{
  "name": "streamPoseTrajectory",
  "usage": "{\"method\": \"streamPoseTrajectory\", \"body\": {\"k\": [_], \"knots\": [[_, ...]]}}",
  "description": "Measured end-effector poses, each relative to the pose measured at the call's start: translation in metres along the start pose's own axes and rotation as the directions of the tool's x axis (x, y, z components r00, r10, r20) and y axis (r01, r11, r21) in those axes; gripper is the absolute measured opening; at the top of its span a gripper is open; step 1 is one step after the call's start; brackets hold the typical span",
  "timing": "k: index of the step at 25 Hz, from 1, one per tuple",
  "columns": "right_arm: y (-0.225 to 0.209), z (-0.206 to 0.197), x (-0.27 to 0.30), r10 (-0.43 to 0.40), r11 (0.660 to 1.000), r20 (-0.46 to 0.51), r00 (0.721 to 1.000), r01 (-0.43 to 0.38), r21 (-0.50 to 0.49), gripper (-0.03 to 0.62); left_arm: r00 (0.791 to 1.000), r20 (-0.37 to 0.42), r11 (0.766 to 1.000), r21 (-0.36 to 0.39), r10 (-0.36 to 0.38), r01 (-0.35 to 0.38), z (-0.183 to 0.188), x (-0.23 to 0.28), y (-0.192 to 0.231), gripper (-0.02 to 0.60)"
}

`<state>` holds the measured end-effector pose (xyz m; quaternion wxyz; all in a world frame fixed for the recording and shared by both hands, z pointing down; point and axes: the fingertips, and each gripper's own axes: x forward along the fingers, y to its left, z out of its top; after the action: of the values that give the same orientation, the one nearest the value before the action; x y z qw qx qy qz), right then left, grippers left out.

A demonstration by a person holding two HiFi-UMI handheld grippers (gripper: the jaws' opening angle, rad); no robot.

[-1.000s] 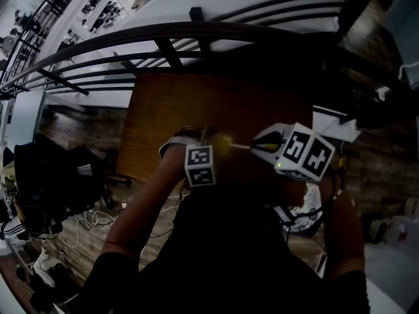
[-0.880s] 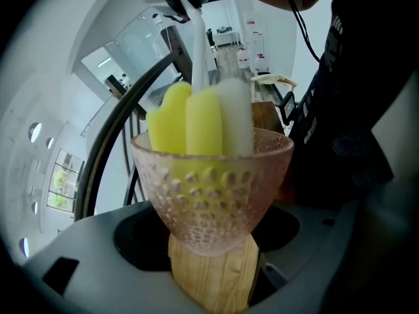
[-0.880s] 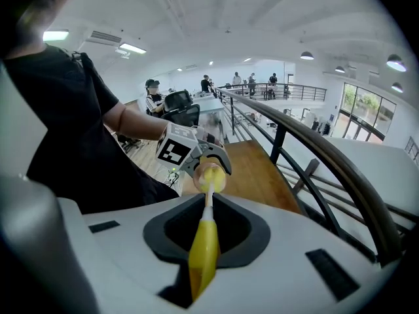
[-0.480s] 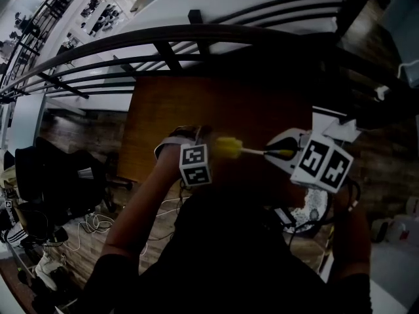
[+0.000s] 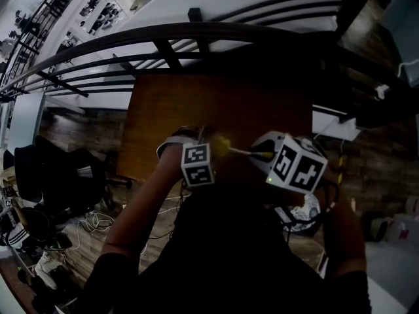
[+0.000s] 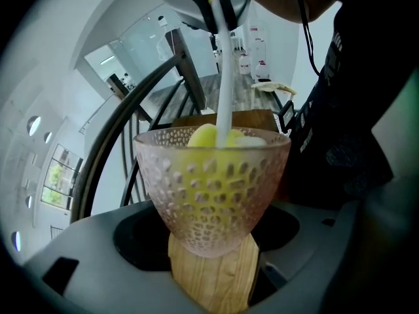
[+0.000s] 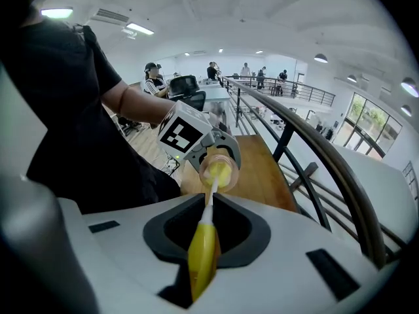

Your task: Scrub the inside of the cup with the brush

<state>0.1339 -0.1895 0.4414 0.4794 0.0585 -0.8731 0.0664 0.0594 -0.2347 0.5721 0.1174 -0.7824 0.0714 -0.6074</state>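
- The left gripper (image 6: 211, 241) has its jaws spread wide and pressed against a translucent, pink-tinted glass cup (image 6: 213, 188) with a dimpled wall. It grips the cup low on the body, near the base.
- The cup is held up off the brown wooden table (image 7: 262, 169). In the right gripper view its mouth is tipped toward the right gripper.
- The right gripper (image 7: 204, 241) is closed on the yellow plastic handle of a cup brush (image 7: 201, 254), which runs straight out between the jaws.
- The brush's thin white stem (image 6: 224, 77) goes down into the cup's mouth, and its yellow sponge head (image 6: 204, 136) sits inside, just below the rim.
- In the head view the left forearm (image 5: 141, 201) reaches forward from the lower left. The two marker cubes are close together above the table's near edge, with the right gripper angled in toward the left one.
- That view is dark, so the cup itself can hardly be made out there.
- A black curved railing (image 5: 163, 34) runs beyond the table's far side.
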Motion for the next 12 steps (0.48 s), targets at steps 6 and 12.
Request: {"method": "streamPoseTrajectory", "body": {"k": [6, 12], "knots": [[0.004, -0.007, -0.014, 0.011, 1.0, 0.013, 1.0, -0.011, 0.011, 0.044, 1.0, -0.01, 0.999, -0.033, -0.021, 0.021, -0.012, 0.009, -0.003, 0.339], [0.007, -0.013, -0.037, 0.004, 1.0, -0.003, 1.0, -0.004, -0.007, 0.044, 0.999, -0.039, 0.998, -0.045, -0.036, 0.034, -0.02, 0.01, -0.005, 0.339]]}}
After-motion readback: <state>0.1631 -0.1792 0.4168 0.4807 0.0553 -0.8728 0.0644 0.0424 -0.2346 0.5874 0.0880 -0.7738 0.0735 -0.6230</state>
